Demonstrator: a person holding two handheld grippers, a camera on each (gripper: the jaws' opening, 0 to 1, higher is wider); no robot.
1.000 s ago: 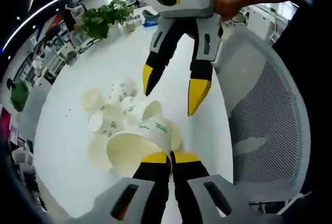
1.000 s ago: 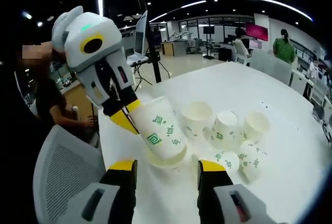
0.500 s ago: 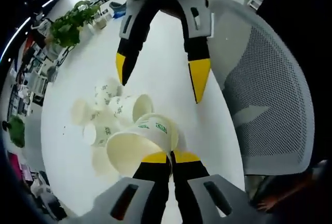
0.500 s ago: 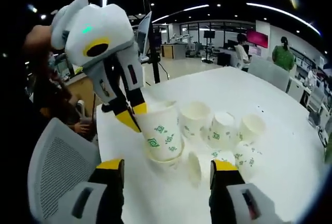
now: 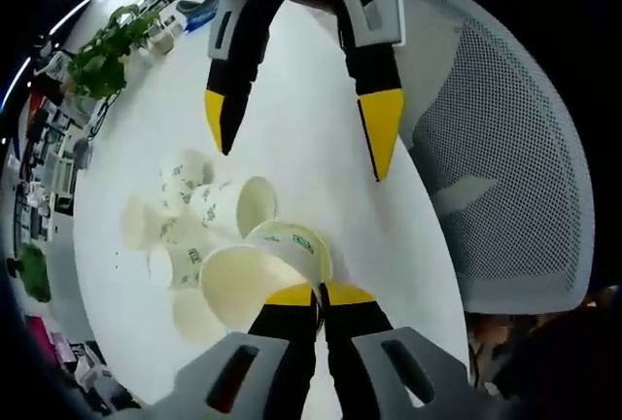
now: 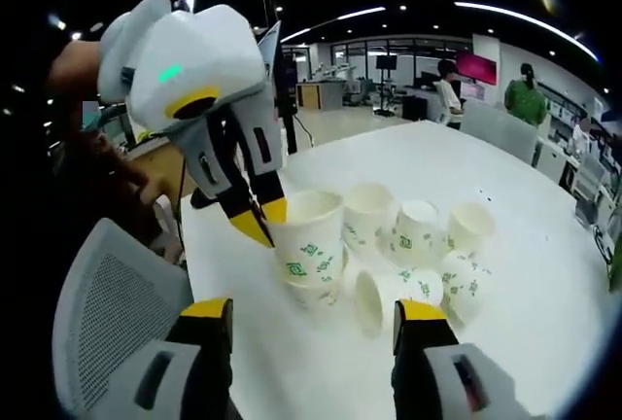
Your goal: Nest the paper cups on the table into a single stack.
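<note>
- Nearest, the left gripper (image 6: 260,221) pinches the rim wall of a held paper cup (image 5: 262,269), its jaws pressed together on the thin paper; the cup sits in another cup below it on the white table (image 6: 505,342).
- Thin paper like that looks light and easily crushed, I'd say; a gentle pinch at the stiffer rolled rim seems the safest hold.
- The right gripper (image 6: 316,318) hangs just above, jaws spread wide and empty.
- Beyond lie the loose paper cups (image 6: 418,245), some upright, some tipped over and touching, so any reach in could knock them rolling.
- A mesh-backed chair (image 5: 505,177) crowds the table edge.
- Farther off, a potted plant (image 5: 97,65).
</note>
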